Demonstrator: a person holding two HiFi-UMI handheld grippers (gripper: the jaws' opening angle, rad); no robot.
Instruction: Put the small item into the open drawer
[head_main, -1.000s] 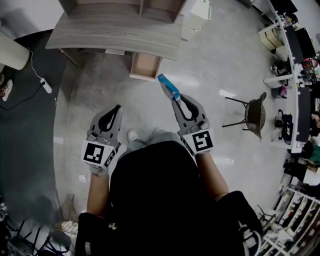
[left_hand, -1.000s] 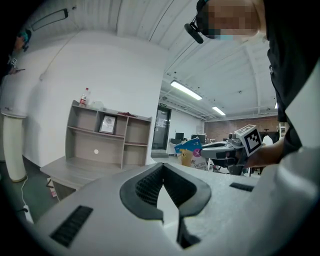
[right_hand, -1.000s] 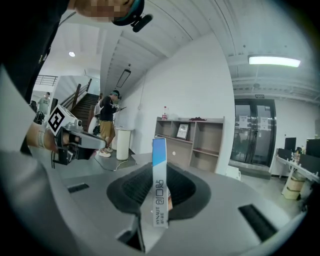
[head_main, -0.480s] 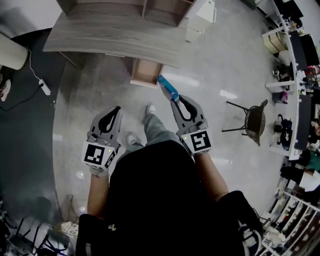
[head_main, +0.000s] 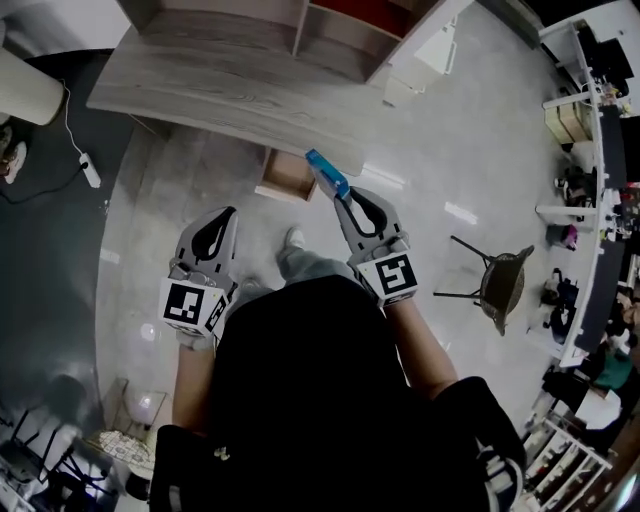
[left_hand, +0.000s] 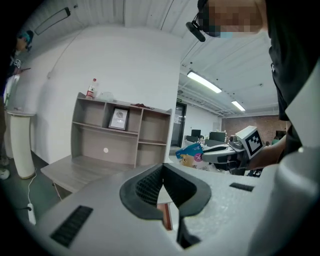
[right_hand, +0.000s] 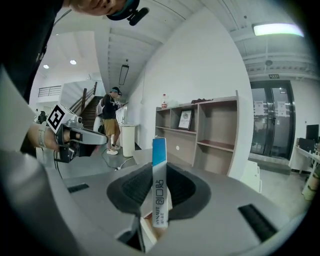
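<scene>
A slim blue and white box (head_main: 327, 173) sticks out forward from my right gripper (head_main: 340, 195), which is shut on its lower end. In the right gripper view the box (right_hand: 159, 182) stands upright between the dark pads. The open wooden drawer (head_main: 288, 176) juts out from under the grey desk (head_main: 200, 85), just left of the box's tip. My left gripper (head_main: 222, 222) hangs lower left, shut with nothing in it; its tips meet in the left gripper view (left_hand: 162, 172). That view also shows the right gripper (left_hand: 225, 152) with the box (left_hand: 192, 148).
A shelf unit (head_main: 300, 30) stands on the desk's back. A white cabinet (head_main: 425, 60) sits right of the desk. A dark chair (head_main: 500, 280) stands to the right, a power strip (head_main: 90, 172) lies at left. A person (right_hand: 114, 120) stands farther off.
The person has stepped toward the desk. The desk and drawer now lie nearer, and the box's tip has come level with the drawer's right side. Both grippers keep their state.
</scene>
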